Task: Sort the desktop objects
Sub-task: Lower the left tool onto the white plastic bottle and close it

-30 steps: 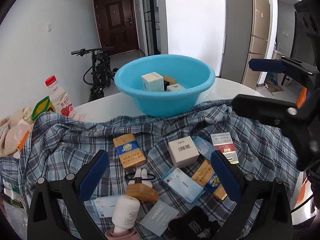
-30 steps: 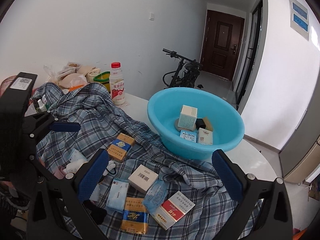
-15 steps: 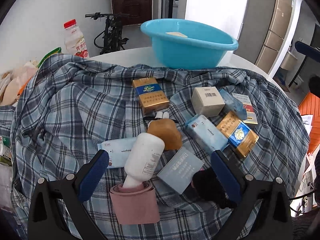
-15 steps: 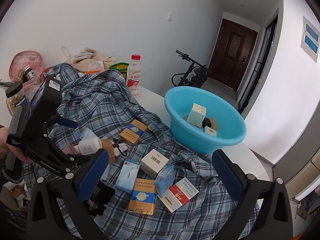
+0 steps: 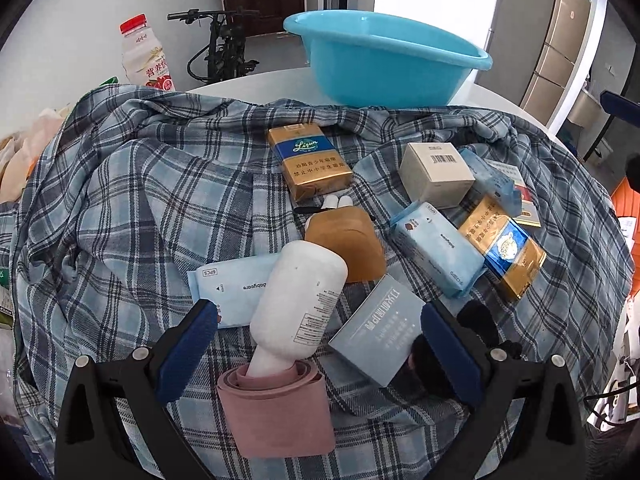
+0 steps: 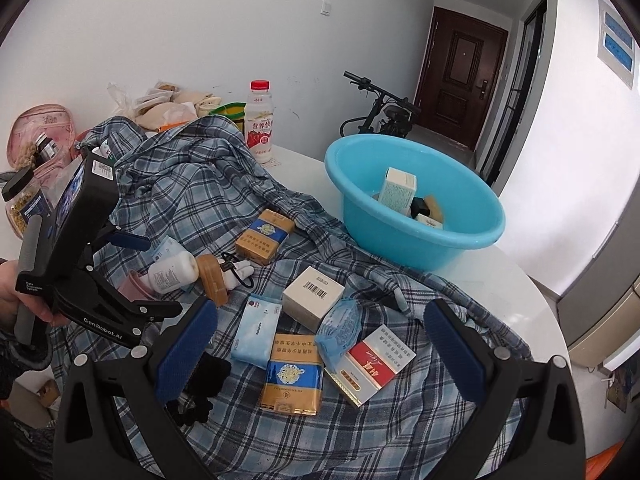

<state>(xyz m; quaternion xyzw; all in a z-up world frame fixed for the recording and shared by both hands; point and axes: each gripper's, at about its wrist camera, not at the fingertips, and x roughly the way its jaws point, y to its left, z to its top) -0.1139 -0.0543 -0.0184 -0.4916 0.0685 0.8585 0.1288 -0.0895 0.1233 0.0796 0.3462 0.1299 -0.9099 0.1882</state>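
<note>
Since a second ago my left gripper (image 5: 316, 344) has dropped from basin height to low over the near end of the blue-and-white plaid cloth (image 5: 132, 200); the round turquoise plastic basin (image 5: 384, 64) now sits far, its contents hidden from this view. Jaws spread wide, holding nothing. Between them lies the white plastic bottle (image 5: 298, 300), neck tucked into a dusty-pink sleeve (image 5: 276, 412), with a grey-blue flat carton (image 5: 376, 328) just right of it.

My right gripper (image 6: 320, 356) has pulled back and higher; also spread, empty, over the gold-and-blue cigarette pack (image 6: 294, 372) and red-and-white pack (image 6: 374, 364).

Basin, seen from the right: a pale-green box (image 6: 396, 190) plus a few small items inside. Still on the cloth: white barcode cube (image 6: 314, 296), second gold pack (image 6: 264, 240), tan block (image 6: 212, 278), pale-blue tissue packs.

Reading: left approach looks aimed at the bottle. Most sorting remains. Risk: the round bottle may roll, and the sleeve may slip off on lift.
</note>
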